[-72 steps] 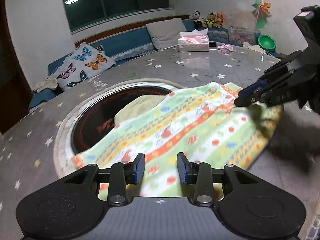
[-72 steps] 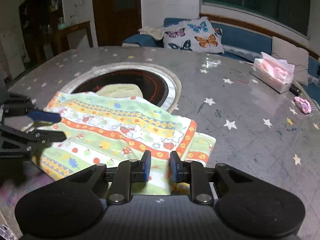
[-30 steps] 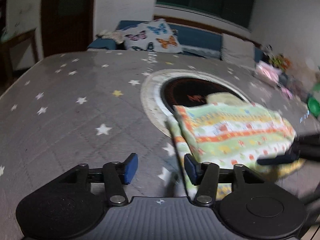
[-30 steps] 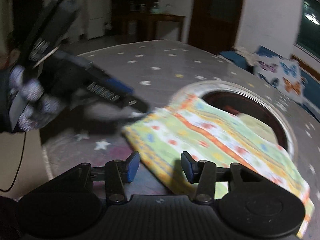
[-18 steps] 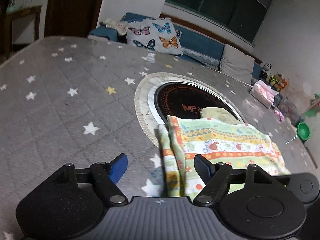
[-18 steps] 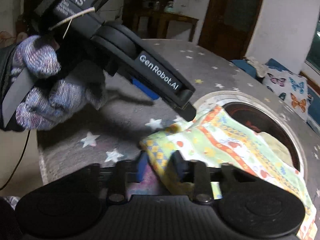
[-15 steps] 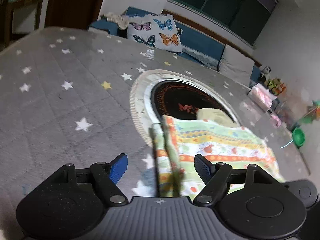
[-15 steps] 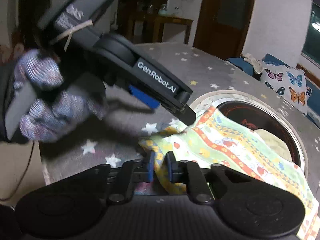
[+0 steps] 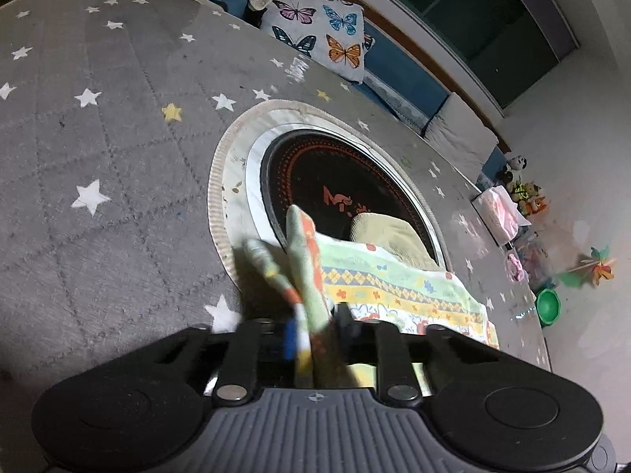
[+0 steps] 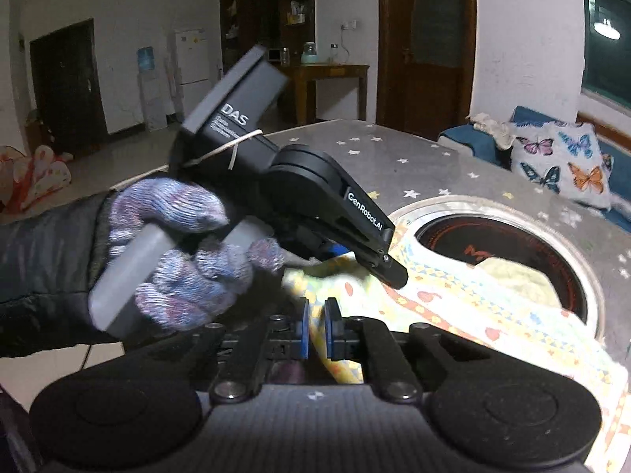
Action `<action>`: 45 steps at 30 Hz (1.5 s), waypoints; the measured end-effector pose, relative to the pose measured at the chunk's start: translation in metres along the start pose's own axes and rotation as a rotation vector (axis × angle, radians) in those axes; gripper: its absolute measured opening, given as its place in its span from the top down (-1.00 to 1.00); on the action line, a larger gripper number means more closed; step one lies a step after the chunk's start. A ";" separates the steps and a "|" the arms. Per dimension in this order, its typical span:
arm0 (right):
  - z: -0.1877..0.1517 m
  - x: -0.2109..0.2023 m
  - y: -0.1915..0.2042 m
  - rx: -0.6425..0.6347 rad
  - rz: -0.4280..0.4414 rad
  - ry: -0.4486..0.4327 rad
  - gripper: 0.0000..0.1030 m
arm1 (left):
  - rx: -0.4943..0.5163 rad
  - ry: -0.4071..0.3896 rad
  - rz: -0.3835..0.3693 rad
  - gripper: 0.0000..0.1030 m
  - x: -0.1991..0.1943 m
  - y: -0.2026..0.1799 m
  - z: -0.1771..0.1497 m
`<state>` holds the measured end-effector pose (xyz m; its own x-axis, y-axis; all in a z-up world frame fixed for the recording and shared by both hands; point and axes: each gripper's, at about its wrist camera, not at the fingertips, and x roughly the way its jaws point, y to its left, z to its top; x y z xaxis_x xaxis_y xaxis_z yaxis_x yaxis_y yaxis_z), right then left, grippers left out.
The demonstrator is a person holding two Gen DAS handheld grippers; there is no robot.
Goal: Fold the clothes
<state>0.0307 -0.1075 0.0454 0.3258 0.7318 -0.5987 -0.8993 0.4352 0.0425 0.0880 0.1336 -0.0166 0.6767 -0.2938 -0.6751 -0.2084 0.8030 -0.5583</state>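
Note:
A green, yellow and orange patterned cloth (image 9: 394, 287) lies on the grey star-print table (image 9: 118, 126), partly over the round black cooktop (image 9: 327, 181). My left gripper (image 9: 315, 325) is closing on the cloth's near corner, which stands bunched up between its pads. In the right wrist view a gloved hand (image 10: 185, 252) holds that gripper, and its fingers (image 10: 388, 268) reach down onto the cloth (image 10: 493, 311). My right gripper (image 10: 315, 331) is shut on the cloth's near edge, a thin fold pinched between its blue pads. A pale yellow cloth (image 9: 390, 236) shows from beneath.
A pink tissue box (image 9: 499, 213) and a small pink item (image 9: 516, 270) sit at the table's far right edge. Beyond them are a green bowl (image 9: 548, 305) and toys. A butterfly pillow (image 9: 315, 35) lies on the blue sofa behind the table.
The left gripper's jaws, wide apart half a second ago, have closed in on the cloth's corner, which now stands up. The right gripper stays shut on the edge and has risen slightly.

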 end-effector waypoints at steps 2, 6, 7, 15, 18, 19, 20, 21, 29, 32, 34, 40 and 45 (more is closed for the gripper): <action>-0.002 -0.005 -0.010 0.038 -0.021 -0.015 0.79 | 0.013 -0.003 0.009 0.74 0.001 -0.001 -0.001; -0.010 -0.013 -0.045 0.138 -0.115 -0.022 0.75 | 0.037 -0.013 0.020 0.74 0.000 -0.003 -0.001; -0.014 -0.014 -0.059 0.166 -0.163 -0.014 0.71 | 0.039 -0.014 0.024 0.74 0.000 -0.003 -0.001; -0.062 -0.031 -0.149 0.392 -0.406 0.044 0.64 | 0.061 -0.019 0.041 0.73 0.001 -0.005 -0.002; -0.074 -0.041 -0.167 0.436 -0.460 0.029 0.38 | 0.069 -0.020 0.047 0.73 0.001 -0.006 -0.001; -0.076 -0.045 -0.171 0.449 -0.476 0.021 0.31 | 0.071 -0.020 0.048 0.73 0.001 -0.006 -0.001; -0.077 -0.047 -0.176 0.465 -0.491 0.013 0.23 | 0.073 -0.020 0.050 0.73 0.001 -0.006 -0.001; -0.078 -0.049 -0.180 0.479 -0.507 0.006 0.19 | 0.075 -0.020 0.052 0.73 0.001 -0.006 -0.001; -0.092 -0.051 -0.202 0.577 -0.578 -0.016 -0.03 | 0.098 -0.023 0.073 0.73 0.002 -0.010 -0.001; -0.091 -0.049 -0.200 0.576 -0.557 -0.025 0.14 | 0.115 -0.027 0.084 0.73 0.002 -0.014 0.000; -0.088 -0.046 -0.195 0.563 -0.543 -0.028 0.46 | 0.129 -0.034 0.088 0.73 0.000 -0.019 0.001; -0.084 -0.056 -0.189 0.571 -0.516 -0.073 0.81 | 0.212 -0.065 0.069 0.78 -0.010 -0.047 0.009; -0.080 -0.084 -0.190 0.570 -0.547 -0.132 0.83 | 0.325 -0.094 0.020 0.82 -0.013 -0.096 0.019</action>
<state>0.1509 -0.2931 0.0235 0.7416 0.3772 -0.5548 -0.3257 0.9254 0.1938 0.1121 0.0703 0.0550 0.7402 -0.2392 -0.6284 0.0037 0.9360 -0.3520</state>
